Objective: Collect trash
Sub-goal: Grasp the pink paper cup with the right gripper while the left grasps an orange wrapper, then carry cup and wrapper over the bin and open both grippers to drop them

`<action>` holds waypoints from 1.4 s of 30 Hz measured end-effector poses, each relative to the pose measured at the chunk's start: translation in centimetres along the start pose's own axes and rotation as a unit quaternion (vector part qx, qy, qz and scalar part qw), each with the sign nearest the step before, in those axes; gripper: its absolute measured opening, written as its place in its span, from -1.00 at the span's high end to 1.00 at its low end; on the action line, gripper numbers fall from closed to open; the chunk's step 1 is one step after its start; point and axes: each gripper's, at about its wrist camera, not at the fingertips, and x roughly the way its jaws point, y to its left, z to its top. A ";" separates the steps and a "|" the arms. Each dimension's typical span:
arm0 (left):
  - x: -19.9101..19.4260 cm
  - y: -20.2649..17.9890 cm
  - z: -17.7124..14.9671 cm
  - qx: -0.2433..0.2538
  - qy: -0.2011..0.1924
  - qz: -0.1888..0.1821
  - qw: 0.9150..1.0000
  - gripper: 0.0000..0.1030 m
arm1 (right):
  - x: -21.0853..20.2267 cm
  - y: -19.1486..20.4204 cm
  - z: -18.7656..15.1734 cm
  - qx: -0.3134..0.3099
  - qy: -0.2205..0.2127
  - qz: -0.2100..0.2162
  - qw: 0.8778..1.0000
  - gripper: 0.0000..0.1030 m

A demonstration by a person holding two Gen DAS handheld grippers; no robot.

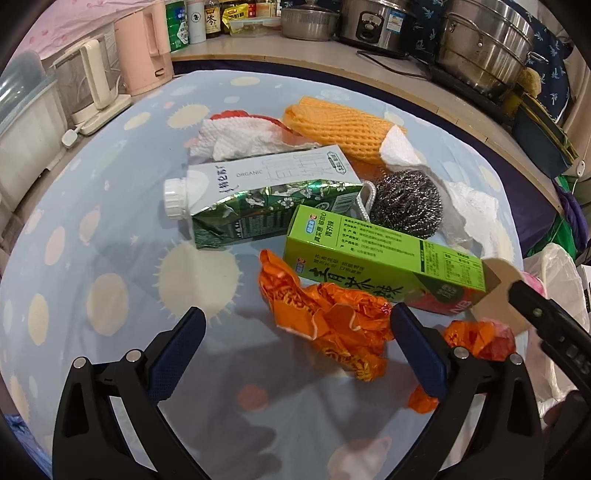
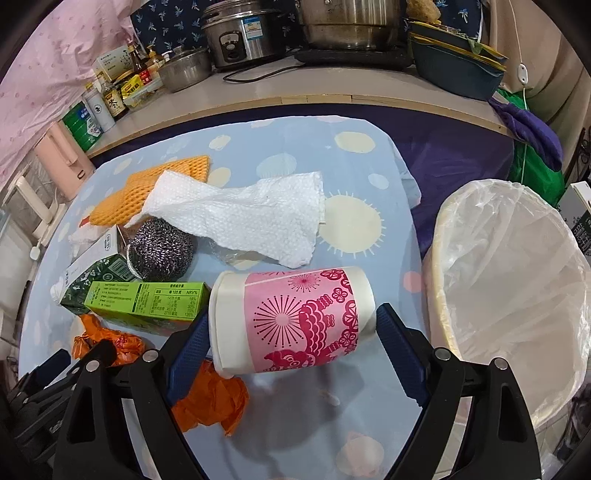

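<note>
A heap of trash lies on the blue sun-patterned cloth [image 1: 110, 229]: a green milk carton [image 1: 258, 210], a green tea box [image 1: 369, 254], a steel scourer [image 1: 406, 203], orange foam netting [image 1: 343, 129], paper towels [image 2: 251, 218] and a crumpled orange wrapper [image 1: 332, 328]. My left gripper [image 1: 297, 314] is open low over the cloth, and the wrapper sits between its fingers against the right one. My right gripper [image 2: 293, 314] is shut lengthwise on a pink-and-white paper cup [image 2: 295, 317], one pad on its rim and the other on its base.
A bin lined with a clear bag [image 2: 443, 221] stands just right of the table edge. Pots, a rice cooker [image 2: 240, 33] and bottles line the counter behind. A pink kettle [image 1: 142, 48] and a jug stand at the far left.
</note>
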 end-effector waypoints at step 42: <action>-13.8 -17.4 -3.5 0.190 -0.084 -0.148 0.967 0.31 | -7.4 -19.4 -2.9 0.134 -0.088 -0.140 0.977 -0.59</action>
